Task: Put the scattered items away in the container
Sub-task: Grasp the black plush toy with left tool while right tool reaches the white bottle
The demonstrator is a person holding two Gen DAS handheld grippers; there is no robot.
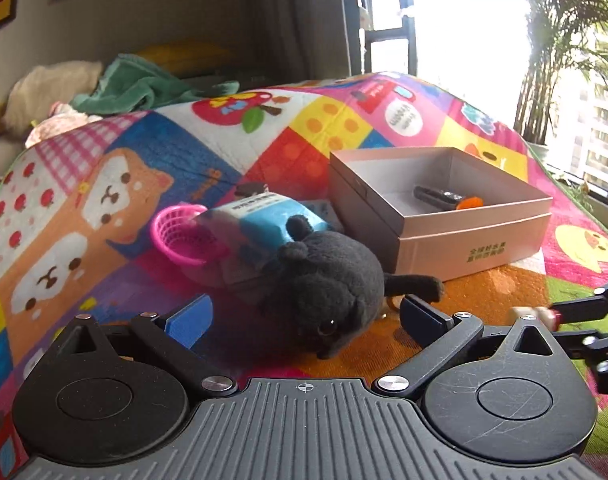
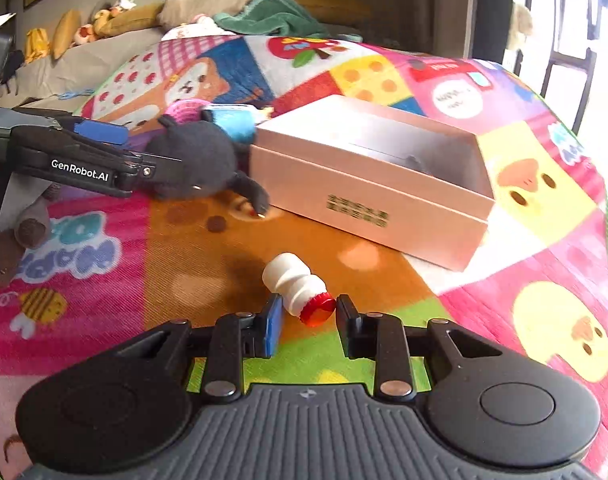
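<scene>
A black plush toy (image 1: 331, 280) lies on the colourful play mat (image 1: 184, 152), just left of an open pinkish cardboard box (image 1: 463, 248). My left gripper (image 1: 305, 316) is open, one finger on each side of the plush's head, with gaps to both pads. In the right wrist view the plush (image 2: 196, 156) sits beside the box (image 2: 363, 200). A small white bottle with a red cap (image 2: 300, 288) lies on the mat, and my right gripper (image 2: 308, 316) is shut on its cap end. A dark item with an orange tip (image 1: 443, 198) lies inside the box.
A pink toy basket (image 1: 180, 236) and a blue-and-white pack (image 1: 264, 216) lie behind the plush. Pillows and a green towel (image 1: 136, 84) lie at the mat's far edge. A brown soft toy (image 2: 24, 232) sits at the left. Windows are on the right.
</scene>
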